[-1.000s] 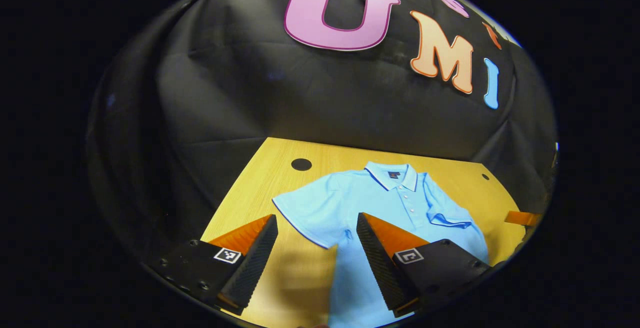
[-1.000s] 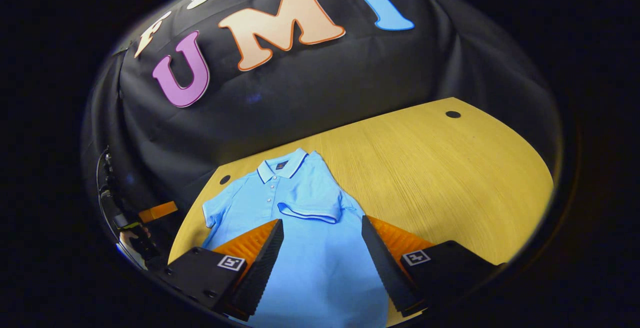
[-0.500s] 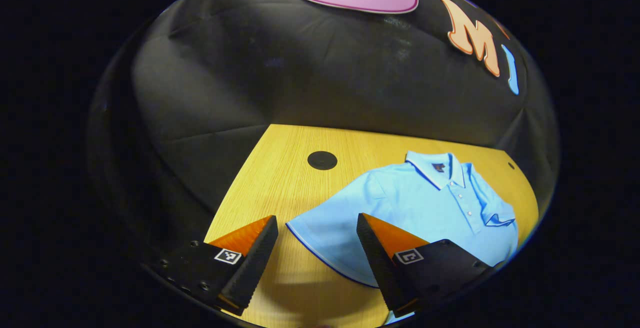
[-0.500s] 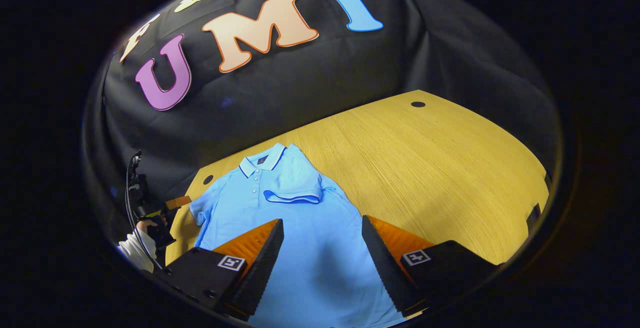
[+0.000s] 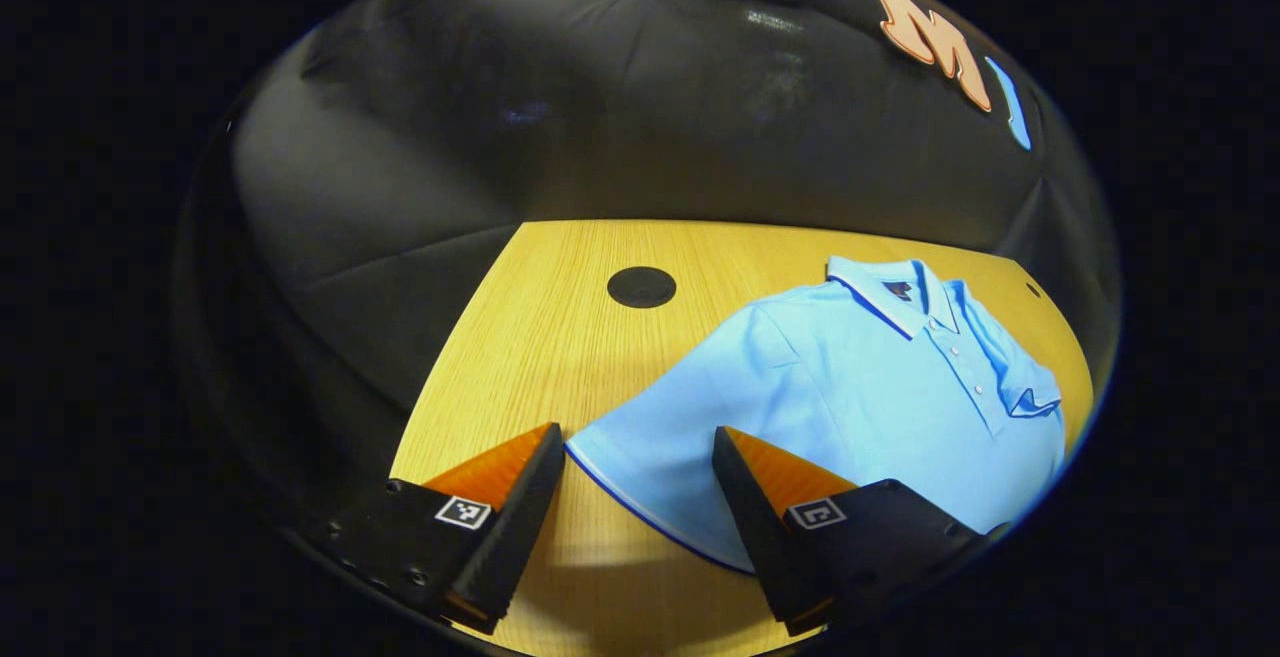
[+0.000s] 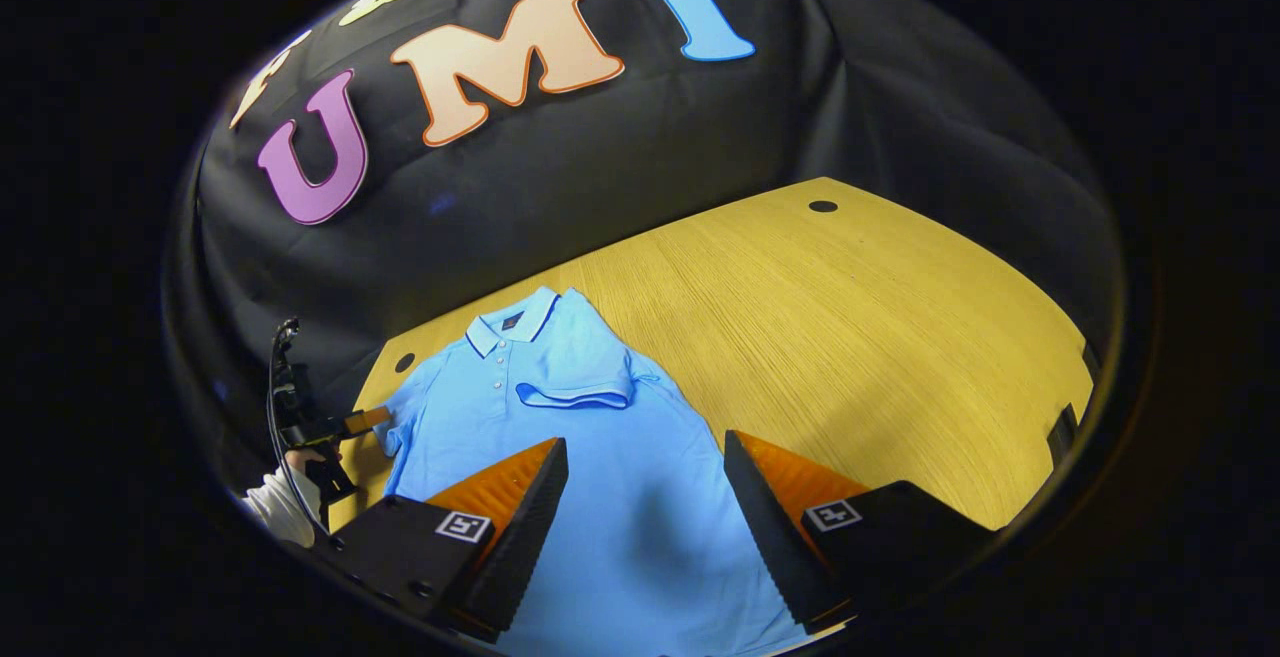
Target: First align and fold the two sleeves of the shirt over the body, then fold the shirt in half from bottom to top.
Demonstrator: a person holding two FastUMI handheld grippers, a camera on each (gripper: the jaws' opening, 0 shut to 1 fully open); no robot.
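Observation:
A light blue polo shirt (image 5: 860, 377) lies face up on the wooden table (image 5: 540, 337), collar toward the wall. Its one sleeve (image 5: 650, 457) is spread flat, and my left gripper (image 5: 635, 434) stands open just over it, the hem running between the two fingers. In the right gripper view the shirt (image 6: 620, 527) has its other sleeve (image 6: 575, 382) folded over the chest. My right gripper (image 6: 645, 442) hangs open above the shirt's lower body, holding nothing. Farther off, the left gripper (image 6: 365, 420) sits at the spread sleeve's edge, held by a hand (image 6: 300, 459).
The table (image 6: 850, 317) stretches wide and bare to the right of the shirt. Round black holes (image 5: 641, 287) (image 6: 822, 206) mark its far corners. The black cloth wall rises right behind the table's back edge.
My left gripper has moved forward and down toward the spread sleeve, which now lies between its fingers. The right gripper has pulled back slightly from the shirt, still open.

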